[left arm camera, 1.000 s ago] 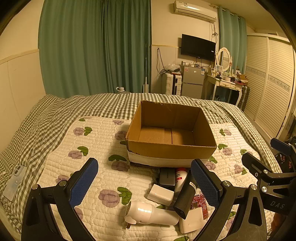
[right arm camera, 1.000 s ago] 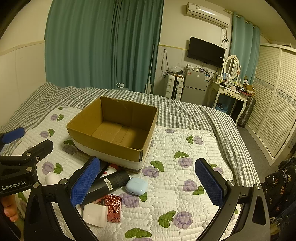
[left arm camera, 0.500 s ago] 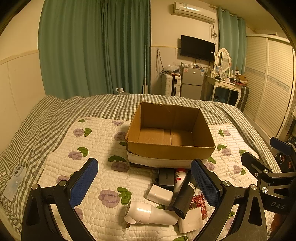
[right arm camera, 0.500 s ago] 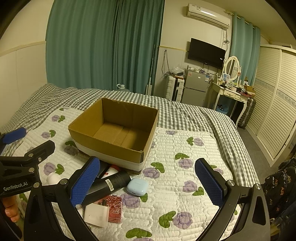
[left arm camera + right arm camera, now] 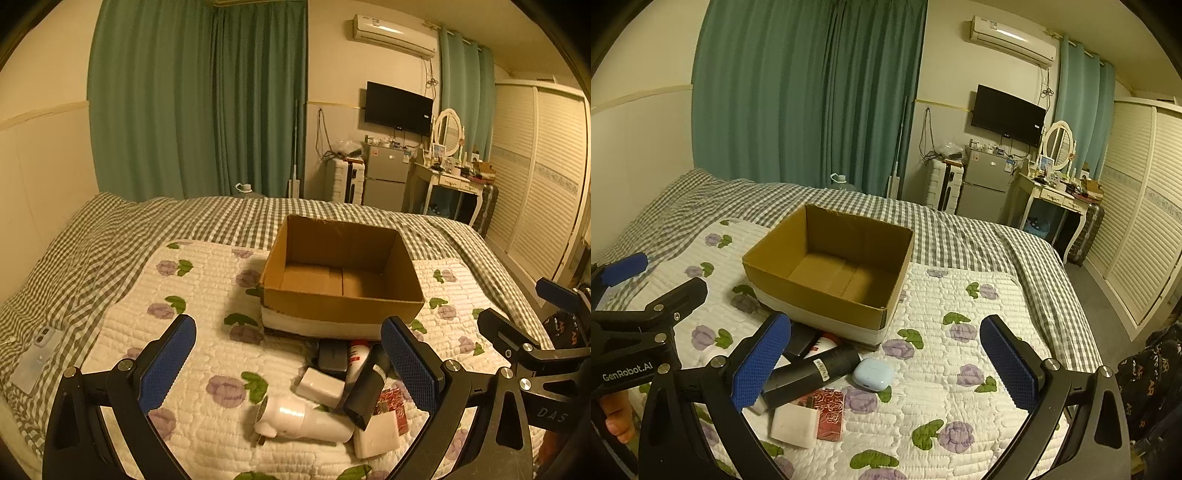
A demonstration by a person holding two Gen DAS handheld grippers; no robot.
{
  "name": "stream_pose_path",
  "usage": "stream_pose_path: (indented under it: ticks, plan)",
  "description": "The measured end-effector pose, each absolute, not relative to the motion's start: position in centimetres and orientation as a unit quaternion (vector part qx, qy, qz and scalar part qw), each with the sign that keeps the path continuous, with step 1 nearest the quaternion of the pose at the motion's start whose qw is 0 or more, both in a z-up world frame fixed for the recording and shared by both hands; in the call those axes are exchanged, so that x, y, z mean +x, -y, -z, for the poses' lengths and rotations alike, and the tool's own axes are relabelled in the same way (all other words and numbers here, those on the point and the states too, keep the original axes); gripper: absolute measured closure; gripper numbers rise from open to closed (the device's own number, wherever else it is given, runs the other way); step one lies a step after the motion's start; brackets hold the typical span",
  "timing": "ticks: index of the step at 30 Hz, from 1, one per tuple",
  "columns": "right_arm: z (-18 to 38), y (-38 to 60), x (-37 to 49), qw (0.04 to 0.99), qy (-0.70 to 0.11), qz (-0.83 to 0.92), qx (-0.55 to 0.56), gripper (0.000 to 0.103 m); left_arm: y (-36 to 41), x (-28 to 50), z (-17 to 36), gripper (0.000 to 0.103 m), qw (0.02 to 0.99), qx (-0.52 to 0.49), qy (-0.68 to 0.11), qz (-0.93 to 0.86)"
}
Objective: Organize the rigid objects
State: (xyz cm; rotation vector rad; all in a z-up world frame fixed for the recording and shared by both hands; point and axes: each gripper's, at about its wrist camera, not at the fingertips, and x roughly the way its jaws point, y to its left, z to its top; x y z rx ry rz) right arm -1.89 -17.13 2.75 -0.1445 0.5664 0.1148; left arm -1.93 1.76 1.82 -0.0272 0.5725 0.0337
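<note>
An empty open cardboard box [image 5: 343, 299] [image 5: 820, 295] sits on the quilted bed. In front of it lies a pile: a white hair-dryer-like object [image 5: 303, 424], a black cylinder [image 5: 365, 391] [image 5: 812, 373], a white adapter [image 5: 319, 382], a dark case [image 5: 332, 358], a red-capped white bottle [image 5: 356, 360], a white pad [image 5: 794, 424], a red patterned box [image 5: 829, 413] and a pale blue earbud case [image 5: 872, 373]. My left gripper [image 5: 291, 369] is open and empty above the pile. My right gripper [image 5: 886, 365] is open and empty, above the pile's right side.
The floral quilt [image 5: 207, 295] lies over a checked bedspread [image 5: 110, 236]. A phone-like item [image 5: 35, 354] lies at the bed's left edge. Beyond the bed stand green curtains, a small fridge [image 5: 986, 184], a dressing table [image 5: 1056, 192] and a louvred wardrobe at right.
Both grippers have drifted back slightly, so the box and pile sit a little lower in each view. Nothing was grasped or moved.
</note>
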Motion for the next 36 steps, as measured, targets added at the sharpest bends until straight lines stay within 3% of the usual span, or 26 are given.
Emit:
stream_pose_path:
  ticks: [16,24,31,32,33,36]
  plan:
    - [10.3,12.1,-0.8,0.886,-0.43,-0.143,-0.1,0.005,-3.3,-0.8,3.3,0.0,0.932,-0.008,-0.358,-0.049]
    - [12.9,12.1,-0.4,0.86,-0.468,-0.19,-0.08,0.048,-1.6,0.3,4.6,0.0,0.927,0.026,-0.371,-0.042]
    - [9.3,16.9,0.2,0.881,-0.446,-0.146,-0.063,0.054,0.8,1.0,4.8,0.003,0.927,0.055,-0.372,-0.018]
    - [8.6,18.0,0.8,0.889,-0.435,-0.125,-0.063,0.084,1.4,1.2,4.9,0.003,0.925,0.058,-0.374,-0.012]
    - [7.8,19.3,1.4,0.895,-0.429,-0.11,-0.056,0.097,2.3,1.5,5.1,0.003,0.923,0.063,-0.379,0.0]
    - [6.2,22.2,2.6,0.903,-0.42,-0.087,-0.017,0.097,4.7,2.4,6.2,0.003,0.916,0.084,-0.391,0.033]
